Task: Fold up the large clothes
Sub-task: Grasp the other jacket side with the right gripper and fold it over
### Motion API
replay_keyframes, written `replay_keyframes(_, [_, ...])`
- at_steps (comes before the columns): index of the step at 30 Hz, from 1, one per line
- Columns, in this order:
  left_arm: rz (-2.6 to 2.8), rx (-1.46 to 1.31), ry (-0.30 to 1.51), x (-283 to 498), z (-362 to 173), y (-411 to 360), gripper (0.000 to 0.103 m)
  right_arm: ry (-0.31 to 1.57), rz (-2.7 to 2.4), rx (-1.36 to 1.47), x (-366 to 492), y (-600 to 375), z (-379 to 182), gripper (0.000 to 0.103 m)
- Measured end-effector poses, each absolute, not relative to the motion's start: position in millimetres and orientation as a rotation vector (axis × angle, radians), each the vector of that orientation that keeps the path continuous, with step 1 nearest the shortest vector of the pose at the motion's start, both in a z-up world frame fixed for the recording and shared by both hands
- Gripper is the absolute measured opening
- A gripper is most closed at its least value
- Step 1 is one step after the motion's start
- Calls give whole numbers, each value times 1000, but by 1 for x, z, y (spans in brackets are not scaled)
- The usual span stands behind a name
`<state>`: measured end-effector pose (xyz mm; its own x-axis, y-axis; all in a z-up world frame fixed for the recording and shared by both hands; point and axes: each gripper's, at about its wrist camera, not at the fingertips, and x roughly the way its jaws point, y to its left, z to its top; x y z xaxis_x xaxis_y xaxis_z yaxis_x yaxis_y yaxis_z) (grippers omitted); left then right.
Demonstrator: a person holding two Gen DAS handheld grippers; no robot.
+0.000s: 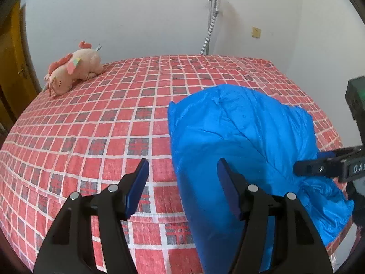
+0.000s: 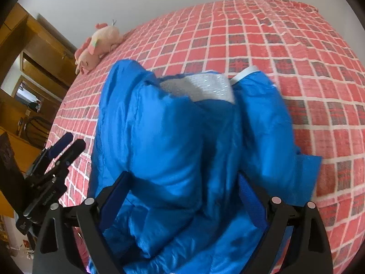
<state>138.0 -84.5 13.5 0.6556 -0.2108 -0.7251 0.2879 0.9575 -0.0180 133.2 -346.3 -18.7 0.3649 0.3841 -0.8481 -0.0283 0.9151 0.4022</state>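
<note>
A puffy blue jacket [image 1: 241, 141] lies bunched on the red checked bed sheet [image 1: 102, 123]. Its grey-white lining [image 2: 200, 86] shows at the far end in the right wrist view. My left gripper [image 1: 182, 163] is open over the jacket's left edge and bare sheet, with nothing pinched between its blue pads. My right gripper [image 2: 182, 175] stands wide open above the jacket [image 2: 173, 137]; fabric bulges between the fingers but the pads do not press on it. The left gripper [image 2: 71, 145] shows at the left of the right wrist view.
A pink plush toy [image 1: 73, 68] lies at the bed's far left corner, also seen as the plush toy [image 2: 100, 43]. A garment steamer pole [image 1: 213, 11] stands by the white wall. Wooden door and furniture [image 2: 34, 52] stand to the left of the bed.
</note>
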Motion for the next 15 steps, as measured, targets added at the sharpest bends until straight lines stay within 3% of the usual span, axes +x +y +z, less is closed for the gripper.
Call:
replay_keyframes(4, [-283,80,807,144,9,-79,62,1185,269,319,138,-337,-23,90])
replay_keyframes(7, [-281,67,804,148,6,-75,62,1170,267,279,140,-329,-23,77])
replay_keyframes(9, [-283,59,802,149,5,-72,62,1141,257,238,139,-322,-20,57])
replay_keyframes(12, [-277,56,798,151,3,-69,62,1085,251,156,134,-312,-13,37])
replay_keyframes(15, [-281,53,799,151,2,-67,63,1063,249,120,132,-307,-5,23])
